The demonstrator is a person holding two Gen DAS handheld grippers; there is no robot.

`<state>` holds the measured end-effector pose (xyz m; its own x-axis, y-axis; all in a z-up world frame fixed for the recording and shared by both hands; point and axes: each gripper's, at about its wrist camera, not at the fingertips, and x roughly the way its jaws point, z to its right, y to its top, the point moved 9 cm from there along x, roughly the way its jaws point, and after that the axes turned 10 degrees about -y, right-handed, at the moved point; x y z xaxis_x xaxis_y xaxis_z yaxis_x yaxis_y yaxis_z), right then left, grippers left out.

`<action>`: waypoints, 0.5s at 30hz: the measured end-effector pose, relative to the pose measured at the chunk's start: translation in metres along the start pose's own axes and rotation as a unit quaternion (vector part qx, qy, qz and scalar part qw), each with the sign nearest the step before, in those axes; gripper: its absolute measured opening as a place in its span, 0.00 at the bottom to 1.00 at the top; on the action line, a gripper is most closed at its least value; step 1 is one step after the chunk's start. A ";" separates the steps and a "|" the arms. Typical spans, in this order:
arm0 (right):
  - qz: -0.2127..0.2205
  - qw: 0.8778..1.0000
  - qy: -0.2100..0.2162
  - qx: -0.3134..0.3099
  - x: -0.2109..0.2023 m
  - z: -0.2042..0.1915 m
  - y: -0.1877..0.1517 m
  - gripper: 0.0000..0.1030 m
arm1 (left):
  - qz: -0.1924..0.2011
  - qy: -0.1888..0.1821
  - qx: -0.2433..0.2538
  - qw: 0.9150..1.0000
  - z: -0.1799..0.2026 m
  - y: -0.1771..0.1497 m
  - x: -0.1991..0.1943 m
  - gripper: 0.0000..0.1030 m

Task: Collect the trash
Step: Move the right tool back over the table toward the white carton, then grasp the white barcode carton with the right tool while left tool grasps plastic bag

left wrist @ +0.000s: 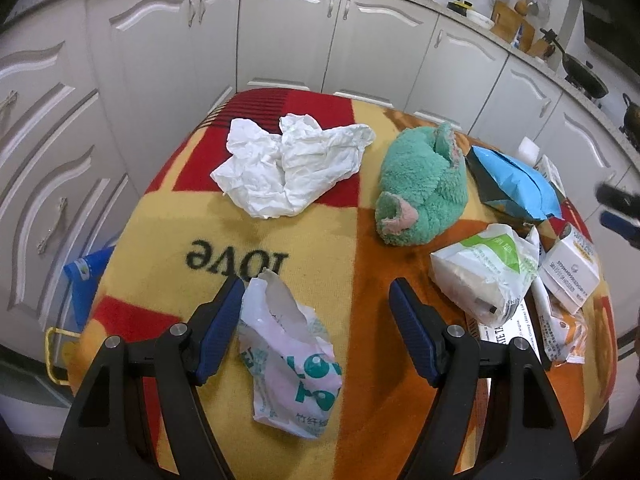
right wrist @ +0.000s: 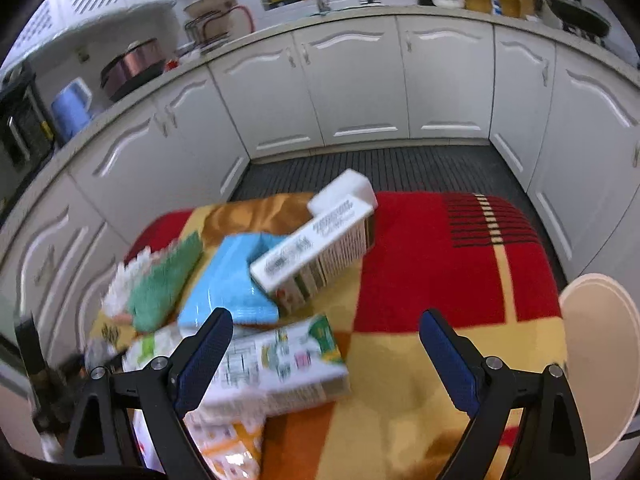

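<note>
My left gripper is open just above the blanket-covered table; a crumpled white and green plastic bag lies between its fingers, against the left pad. Beyond lie crumpled white paper, a blue packet, a white and green pouch and a white carton. My right gripper is open over the table, with a flattened printed carton by its left finger. A white box and the blue packet lie further off. The right wrist view is blurred.
A green plush toy sits mid-table. A cream round lid or bin stands off the table's right edge. White kitchen cabinets surround the table. A blue bag hangs by the table's left side.
</note>
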<state>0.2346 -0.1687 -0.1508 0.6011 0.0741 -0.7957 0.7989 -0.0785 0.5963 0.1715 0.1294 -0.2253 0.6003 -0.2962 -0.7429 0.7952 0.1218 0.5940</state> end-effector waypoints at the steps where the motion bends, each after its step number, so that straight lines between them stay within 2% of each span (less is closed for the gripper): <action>1: -0.002 1.000 0.002 0.004 0.005 -0.002 0.005 0.90 | -0.001 -0.004 0.002 1.000 0.000 -0.001 0.000 0.75; 7: -0.031 0.999 -0.011 0.020 0.040 -0.011 0.022 0.90 | -0.030 -0.021 0.033 0.999 0.009 -0.006 0.006 0.94; 12: -0.054 0.998 -0.004 0.037 0.060 -0.011 0.025 0.90 | -0.042 -0.009 0.045 0.998 0.012 -0.007 0.007 0.94; 13: -0.055 0.998 -0.005 0.040 0.062 -0.009 0.024 0.86 | -0.042 -0.013 0.041 0.998 0.011 -0.007 0.006 0.94; 14: -0.055 0.998 -0.004 0.042 0.064 -0.007 0.024 0.75 | -0.041 -0.017 0.035 0.998 0.010 -0.007 0.004 0.94; 15: -0.056 0.997 0.002 0.044 0.065 -0.006 0.023 0.69 | -0.040 -0.023 0.025 0.999 0.008 -0.007 0.002 0.94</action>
<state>0.2917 -0.1599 -0.1880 0.5083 0.0914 -0.8563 0.8566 -0.1561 0.4918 0.1667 0.1202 -0.2283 0.5298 -0.3456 -0.7745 0.8344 0.0488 0.5490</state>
